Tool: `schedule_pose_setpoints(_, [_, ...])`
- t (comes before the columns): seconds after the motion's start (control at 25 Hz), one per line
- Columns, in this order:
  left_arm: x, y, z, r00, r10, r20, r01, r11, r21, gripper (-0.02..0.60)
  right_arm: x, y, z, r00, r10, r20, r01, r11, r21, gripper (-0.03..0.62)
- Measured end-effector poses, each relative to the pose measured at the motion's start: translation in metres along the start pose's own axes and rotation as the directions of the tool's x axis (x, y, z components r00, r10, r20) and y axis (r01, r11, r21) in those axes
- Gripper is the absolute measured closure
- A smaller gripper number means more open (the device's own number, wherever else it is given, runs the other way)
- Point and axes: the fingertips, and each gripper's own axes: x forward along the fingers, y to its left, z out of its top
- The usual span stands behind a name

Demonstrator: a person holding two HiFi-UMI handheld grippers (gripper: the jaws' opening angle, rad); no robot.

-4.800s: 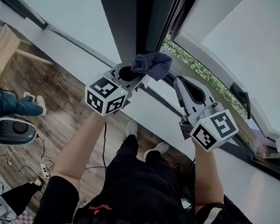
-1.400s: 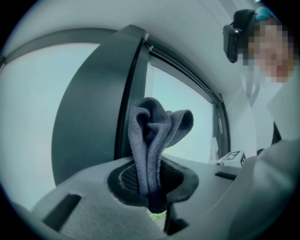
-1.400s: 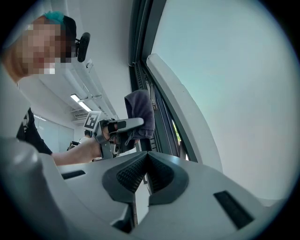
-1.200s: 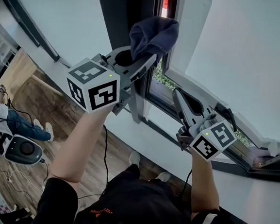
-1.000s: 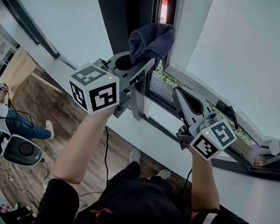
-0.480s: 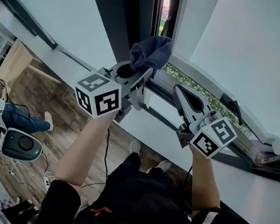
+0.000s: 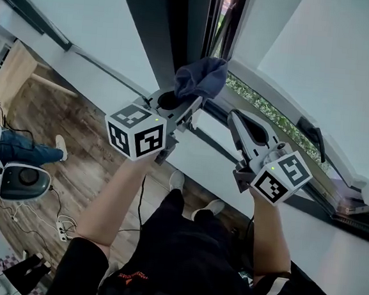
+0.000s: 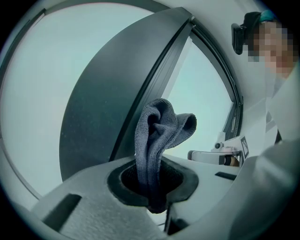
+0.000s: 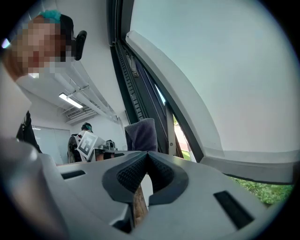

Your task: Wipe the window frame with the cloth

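Note:
A dark grey-blue cloth point(image 7: 201, 78) bunches out of my left gripper point(image 7: 189, 105), which is shut on it. The cloth point(image 8: 159, 136) rises from between the jaws in the left gripper view and sits against the dark upright window frame point(image 7: 182, 28) near its lower end. The same frame point(image 8: 103, 117) fills the left gripper view's middle. My right gripper point(image 7: 235, 119) hangs to the right, below the sill, shut with nothing between its jaws. In the right gripper view the cloth point(image 9: 140, 133) shows just left of the frame point(image 9: 140, 89).
An open window sash point(image 7: 288, 63) leans in at the right, with its handle point(image 7: 308, 132) and greenery point(image 7: 265, 106) showing through the gap. A white sill point(image 7: 221, 172) runs below. Down on the wooden floor point(image 7: 75, 147) are a seated person's legs point(image 7: 11, 148), cables and a grey device point(image 7: 18, 180).
My left gripper and the cloth have come down the frame from high up to near the sill. The right gripper has kept its place.

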Motion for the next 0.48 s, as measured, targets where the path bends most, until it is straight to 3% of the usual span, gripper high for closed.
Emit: schedule_pose_setpoints(0.48, [0.010, 0.038, -0.070, 0.997, 0.024, -0.079, -0.033, 0.994, -0.104, 0.529, 0.005, -0.023, -0.047, 0.995, -0.043, -0.094, 0.047, 0.998, 0.042, 0.592])
